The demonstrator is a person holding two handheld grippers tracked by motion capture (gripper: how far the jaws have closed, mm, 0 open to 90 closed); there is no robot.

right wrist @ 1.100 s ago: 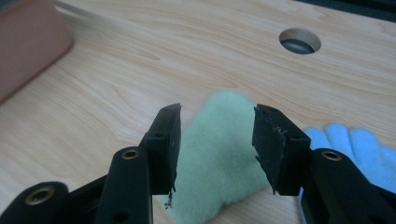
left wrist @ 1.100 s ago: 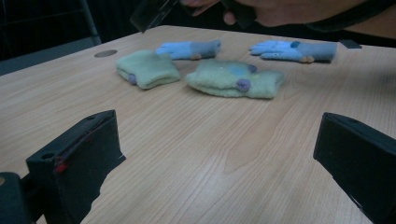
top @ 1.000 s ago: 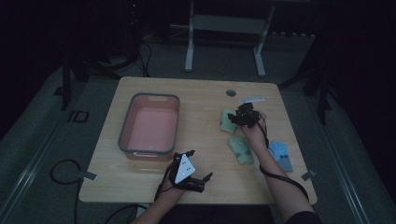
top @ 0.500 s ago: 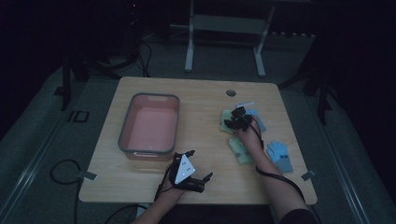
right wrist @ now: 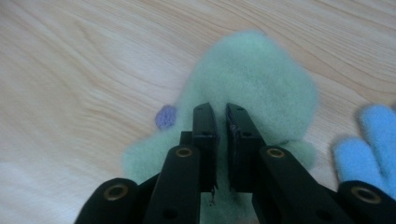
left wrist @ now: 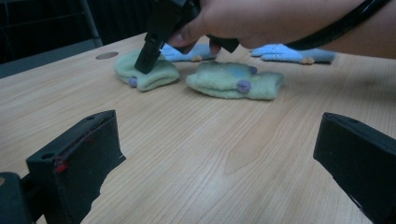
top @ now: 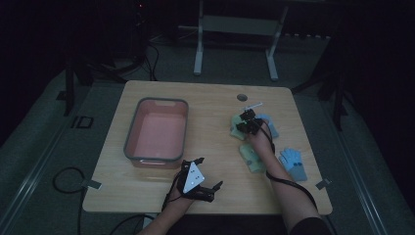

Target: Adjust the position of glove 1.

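A pale green mitten (right wrist: 252, 79) with a purple dot lies on the wooden table, and my right gripper (right wrist: 222, 123) is shut on its fleece. From above, that gripper (top: 243, 122) sits over the far green mitten (top: 236, 120) at the table's right. A second green mitten (top: 253, 157) lies nearer the person, also seen as the nearer green mitten (left wrist: 233, 81) from the left gripper view. My left gripper (top: 207, 173) hovers near the front edge, open and holding nothing, its jaws spread wide (left wrist: 215, 158).
A pink bin (top: 132, 142) with a grey rim stands at the table's left. One blue glove (top: 292, 164) lies at the right edge and another blue glove (top: 270, 125) just right of my right gripper. A round cable hole (top: 242, 97) sits at the back.
My right gripper has shifted a little left and down onto the far green mitten. The left gripper has stayed in place.
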